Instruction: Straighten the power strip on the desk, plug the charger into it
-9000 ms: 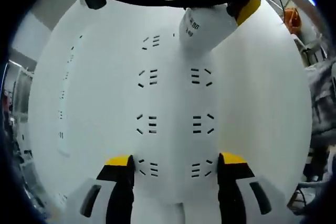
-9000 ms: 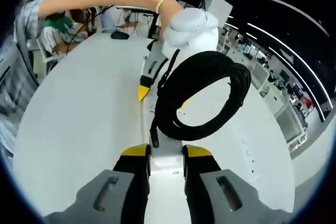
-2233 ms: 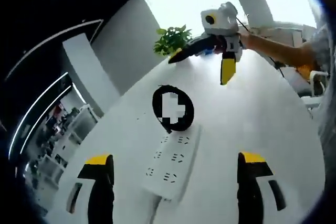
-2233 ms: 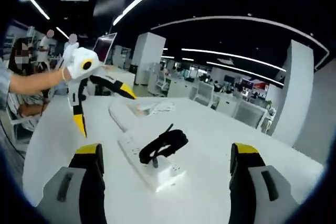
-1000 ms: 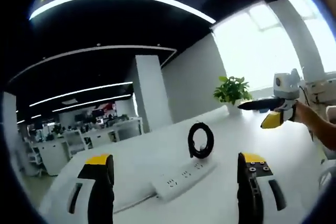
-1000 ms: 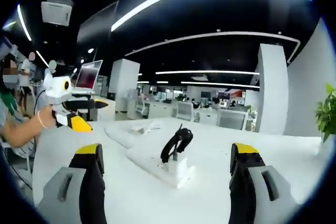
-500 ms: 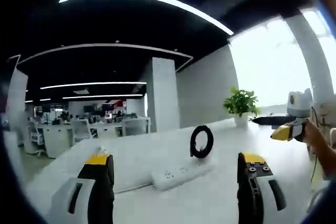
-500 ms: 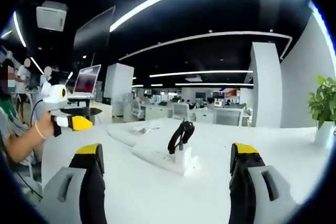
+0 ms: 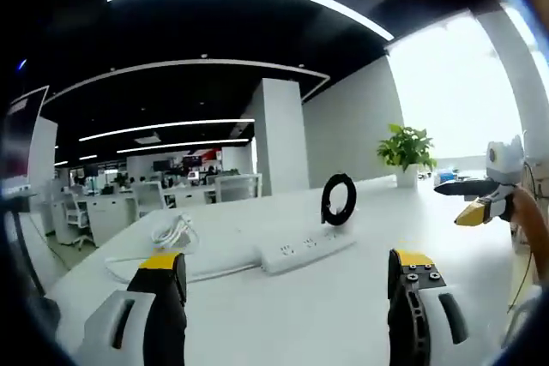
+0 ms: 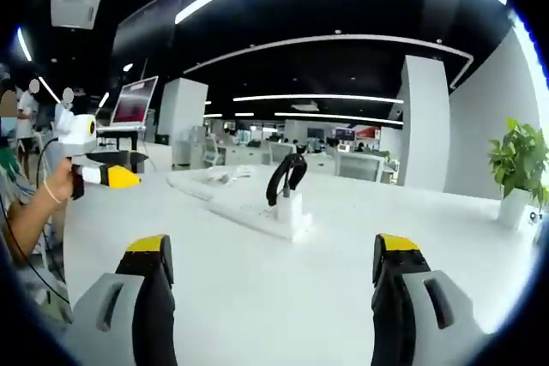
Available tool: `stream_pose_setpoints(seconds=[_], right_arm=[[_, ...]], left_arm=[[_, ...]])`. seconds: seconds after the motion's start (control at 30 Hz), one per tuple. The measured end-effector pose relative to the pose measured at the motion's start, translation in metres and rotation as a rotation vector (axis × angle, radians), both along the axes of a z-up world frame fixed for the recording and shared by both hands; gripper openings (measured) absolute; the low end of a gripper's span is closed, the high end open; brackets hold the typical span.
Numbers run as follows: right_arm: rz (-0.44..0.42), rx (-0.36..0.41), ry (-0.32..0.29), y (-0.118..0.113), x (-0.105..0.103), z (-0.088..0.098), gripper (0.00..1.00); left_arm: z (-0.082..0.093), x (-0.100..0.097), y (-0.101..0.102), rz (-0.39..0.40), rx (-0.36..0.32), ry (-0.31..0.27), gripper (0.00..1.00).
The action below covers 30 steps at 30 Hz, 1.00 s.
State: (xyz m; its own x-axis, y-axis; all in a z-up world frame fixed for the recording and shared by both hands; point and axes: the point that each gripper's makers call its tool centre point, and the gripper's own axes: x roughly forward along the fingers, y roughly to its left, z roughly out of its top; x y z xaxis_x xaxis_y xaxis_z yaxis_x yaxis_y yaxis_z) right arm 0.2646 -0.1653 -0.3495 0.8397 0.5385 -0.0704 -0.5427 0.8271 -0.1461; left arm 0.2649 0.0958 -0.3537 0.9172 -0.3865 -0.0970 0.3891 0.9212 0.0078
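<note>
my left gripper (image 9: 285,267) had its jaws spread wide with nothing between them, low over the white tabletop (image 9: 309,315). the strip (image 9: 304,252) lay ahead of the jaws, between them and nearer the right one, with the charger (image 9: 338,220) plugged in at its far end, black cable (image 9: 338,199) coiled upright above it. my right gripper (image 10: 273,270) was also released and empty. in its view the strip (image 10: 253,214) sat ahead between the jaws, charger (image 10: 291,207) upright at the near end. the left gripper (image 10: 105,172) showed beyond the left jaw, in my hand (image 10: 60,184).
</note>
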Motion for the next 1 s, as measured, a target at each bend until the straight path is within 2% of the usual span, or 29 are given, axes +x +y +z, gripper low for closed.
stream_pose_setpoints(seconds=[0.03,0.23,0.43,0.47,0.63,0.7,0.8,1.0], right_arm=[[0.000,0.000,0.006,-0.001,-0.001,-0.001,0.96],[-0.001,0.012,0.025,-0.002,-0.011,-0.007,0.94],[-0.015,0.004,0.047,-0.006,-0.018,-0.018,0.94],[-0.014,0.002,0.054,-0.006,-0.019,-0.021,0.94],[0.007,-0.008,0.096,-0.003,-0.025,-0.036,0.95],[0.008,-0.011,0.103,-0.003,-0.027,-0.040,0.95],[0.010,0.000,0.112,-0.003,-0.028,-0.042,0.95],[0.001,0.022,0.105,-0.005,-0.031,-0.037,0.95]], left_arm=[[-0.008,-0.003,0.000,-0.004,-0.012,0.041,0.99],[-0.017,-0.011,0.004,0.001,-0.055,0.043,0.99],[-0.027,-0.021,0.013,0.038,-0.011,0.057,0.99],[-0.028,-0.025,0.012,0.027,0.004,0.044,0.99],[-0.030,-0.034,0.013,0.024,-0.029,0.043,0.99],[-0.032,-0.037,0.015,0.035,-0.022,0.048,0.99],[-0.037,-0.041,0.021,0.064,0.000,0.054,0.99],[-0.041,-0.047,0.029,0.078,-0.032,0.066,0.99]])
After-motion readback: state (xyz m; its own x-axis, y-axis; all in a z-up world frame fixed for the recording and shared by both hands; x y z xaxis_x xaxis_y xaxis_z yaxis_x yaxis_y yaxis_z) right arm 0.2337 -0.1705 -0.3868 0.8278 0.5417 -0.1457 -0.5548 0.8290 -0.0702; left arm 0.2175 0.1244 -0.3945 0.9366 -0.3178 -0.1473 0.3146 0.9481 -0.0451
